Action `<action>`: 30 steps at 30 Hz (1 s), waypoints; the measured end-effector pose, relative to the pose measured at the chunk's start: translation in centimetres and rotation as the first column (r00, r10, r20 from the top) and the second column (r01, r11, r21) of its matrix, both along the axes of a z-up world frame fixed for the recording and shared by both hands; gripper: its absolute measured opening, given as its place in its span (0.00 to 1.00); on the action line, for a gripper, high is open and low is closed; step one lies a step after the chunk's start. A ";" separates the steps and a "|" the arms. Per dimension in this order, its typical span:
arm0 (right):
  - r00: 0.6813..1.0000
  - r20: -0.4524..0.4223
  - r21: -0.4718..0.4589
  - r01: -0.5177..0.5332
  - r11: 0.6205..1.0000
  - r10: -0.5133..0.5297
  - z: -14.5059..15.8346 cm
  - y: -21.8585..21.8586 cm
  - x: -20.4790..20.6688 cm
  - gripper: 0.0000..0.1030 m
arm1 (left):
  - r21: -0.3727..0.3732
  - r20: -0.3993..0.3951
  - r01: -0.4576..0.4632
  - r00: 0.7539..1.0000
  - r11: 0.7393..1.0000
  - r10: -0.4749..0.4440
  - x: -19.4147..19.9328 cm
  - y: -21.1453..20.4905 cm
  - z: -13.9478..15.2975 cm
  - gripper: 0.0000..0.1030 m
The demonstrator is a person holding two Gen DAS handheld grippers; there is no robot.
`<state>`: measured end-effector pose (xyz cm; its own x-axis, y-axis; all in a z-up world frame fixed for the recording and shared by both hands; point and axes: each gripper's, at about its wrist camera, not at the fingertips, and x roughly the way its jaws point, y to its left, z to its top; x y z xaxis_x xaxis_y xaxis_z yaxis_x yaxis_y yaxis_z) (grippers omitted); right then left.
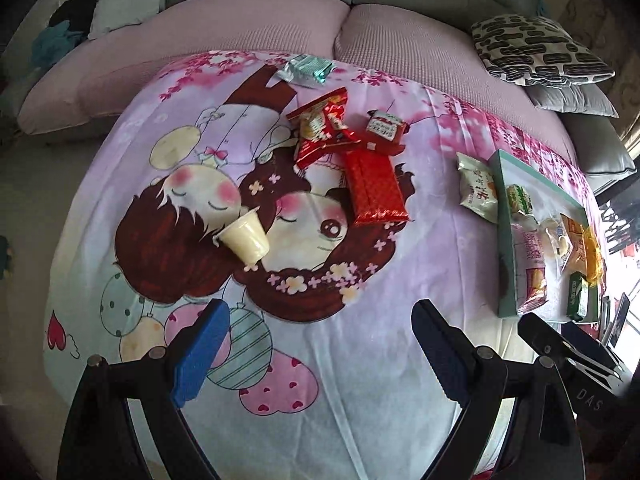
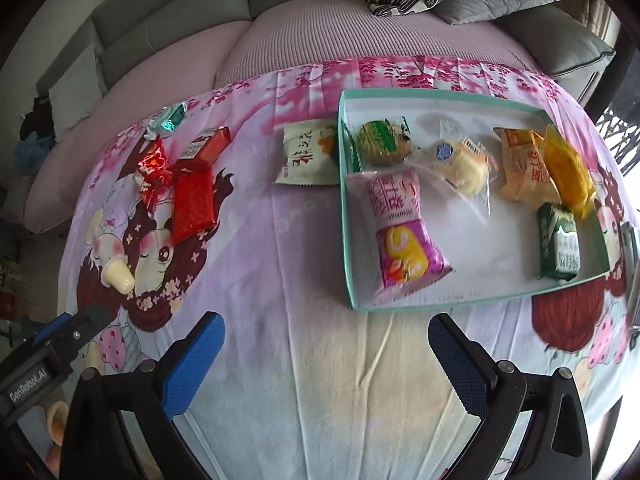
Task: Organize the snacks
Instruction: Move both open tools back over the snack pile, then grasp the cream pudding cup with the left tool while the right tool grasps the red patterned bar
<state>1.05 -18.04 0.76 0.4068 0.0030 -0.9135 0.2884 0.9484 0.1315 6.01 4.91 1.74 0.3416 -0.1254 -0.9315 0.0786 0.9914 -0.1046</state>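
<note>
A teal-rimmed white tray (image 2: 345, 200) on the cartoon cloth holds several wrapped snacks, among them a pink roll-cake pack (image 2: 404, 232), a bun (image 2: 460, 168) and a green pack (image 2: 558, 242). The tray also shows in the left wrist view (image 1: 503, 224). Loose on the cloth lie a white pack (image 2: 308, 152) beside the tray, red packs (image 1: 374, 186) (image 1: 324, 128), a teal pack (image 1: 306, 69) and a tipped pudding cup (image 1: 245, 237). My left gripper (image 1: 320, 334) is open and empty above the cloth. My right gripper (image 2: 326, 344) is open and empty, just short of the tray.
A pink and grey sofa (image 1: 240, 28) lies behind the cloth, with a black-and-white patterned cushion (image 1: 540, 50) at the right. The left gripper's body shows at the lower left of the right wrist view (image 2: 52, 344).
</note>
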 end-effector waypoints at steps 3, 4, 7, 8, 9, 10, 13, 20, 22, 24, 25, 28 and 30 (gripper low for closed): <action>1.000 0.022 -0.006 0.012 1.000 -0.012 -0.3 -0.1 -0.2 1.00 | -0.005 -0.012 -0.033 0.999 0.999 0.033 0.1 0.8 -1.1 0.90; 1.000 0.025 -0.006 0.014 1.000 -0.014 -0.3 -0.2 -0.1 1.00 | -0.012 -0.017 -0.040 0.999 0.999 0.040 0.1 1.1 -1.4 0.90; 1.000 0.026 -0.014 0.010 1.000 -0.009 -0.6 -0.2 0.5 1.00 | -0.033 -0.027 -0.067 0.997 0.997 0.066 0.8 2.0 -2.2 0.90; 1.000 0.023 -0.015 0.009 1.000 -0.008 -0.7 -0.1 0.8 1.00 | -0.036 -0.027 -0.071 0.997 0.997 0.070 1.1 2.2 -2.3 0.90; 1.000 0.020 -0.015 0.005 1.000 -0.005 -0.7 -0.1 1.1 1.00 | -0.041 -0.026 -0.076 0.997 0.996 0.075 1.4 2.4 -2.5 0.90; 1.000 0.019 -0.017 -0.001 1.000 0.001 -0.8 0.0 1.5 1.00 | -0.046 -0.027 -0.086 0.996 0.995 0.084 1.8 2.8 -2.6 0.90; 0.999 0.020 -0.037 -0.034 0.999 0.034 -0.7 0.8 3.1 1.00 | -0.064 -0.035 -0.118 0.993 0.991 0.116 2.9 3.8 -3.1 0.90; 0.989 0.019 -0.060 -0.148 0.987 0.149 -1.2 4.3 7.6 1.00 | -0.097 -0.057 -0.197 0.980 0.976 0.192 5.1 6.4 -4.7 0.89; 0.983 0.013 -0.059 -0.181 0.982 0.182 -1.6 5.5 8.9 1.00 | -0.106 -0.059 -0.210 0.977 0.972 0.205 5.6 6.9 -5.1 0.84; 0.977 0.012 -0.053 -0.214 0.975 0.215 -2.1 6.8 10.1 1.00 | -0.106 -0.061 -0.222 0.974 0.969 0.216 6.0 7.3 -5.5 0.78; 0.973 0.012 -0.056 -0.230 0.972 0.231 -2.3 7.4 10.6 0.99 | -0.106 -0.066 -0.231 0.972 0.967 0.225 6.3 7.5 -5.8 0.72; 0.962 0.005 -0.073 -0.271 0.960 0.272 -3.1 9.0 12.2 0.98 | -0.117 -0.072 -0.240 0.970 0.964 0.233 6.7 7.6 -6.3 0.63; 0.957 -0.005 -0.085 -0.289 0.954 0.289 -3.7 9.7 13.1 0.97 | -0.124 -0.072 -0.235 0.971 0.964 0.228 6.9 7.4 -6.6 0.58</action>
